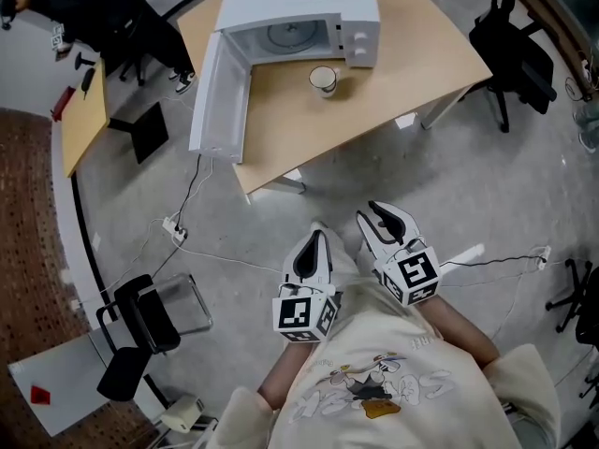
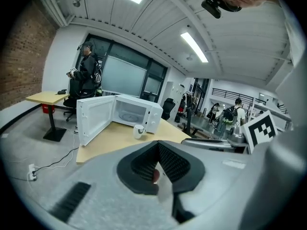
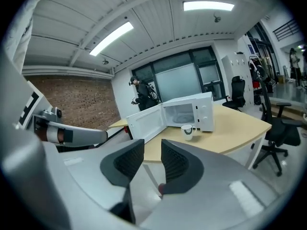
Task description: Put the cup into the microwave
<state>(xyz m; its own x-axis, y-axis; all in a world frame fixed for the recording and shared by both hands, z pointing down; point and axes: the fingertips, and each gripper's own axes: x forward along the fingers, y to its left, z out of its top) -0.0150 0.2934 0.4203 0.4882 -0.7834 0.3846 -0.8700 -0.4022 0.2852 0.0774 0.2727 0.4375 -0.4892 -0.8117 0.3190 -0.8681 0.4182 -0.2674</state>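
From head view: cup (image 1: 323, 79) upright on table (image 1: 421, 73), just before open microwave (image 1: 299, 26), well away from both grippers. In left gripper view: left gripper (image 2: 157, 150) clenched, nothing held. In right gripper view: right gripper (image 3: 152, 152) slightly parted, empty. Probably ceramic: stiff, light, slick, breakable; best pinched over the wall at the rim.

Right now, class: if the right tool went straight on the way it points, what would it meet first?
Nothing stands close ahead of the right tool. Its line seems to run to the table, about at the near edge below the open microwave door. Depth is unclear.
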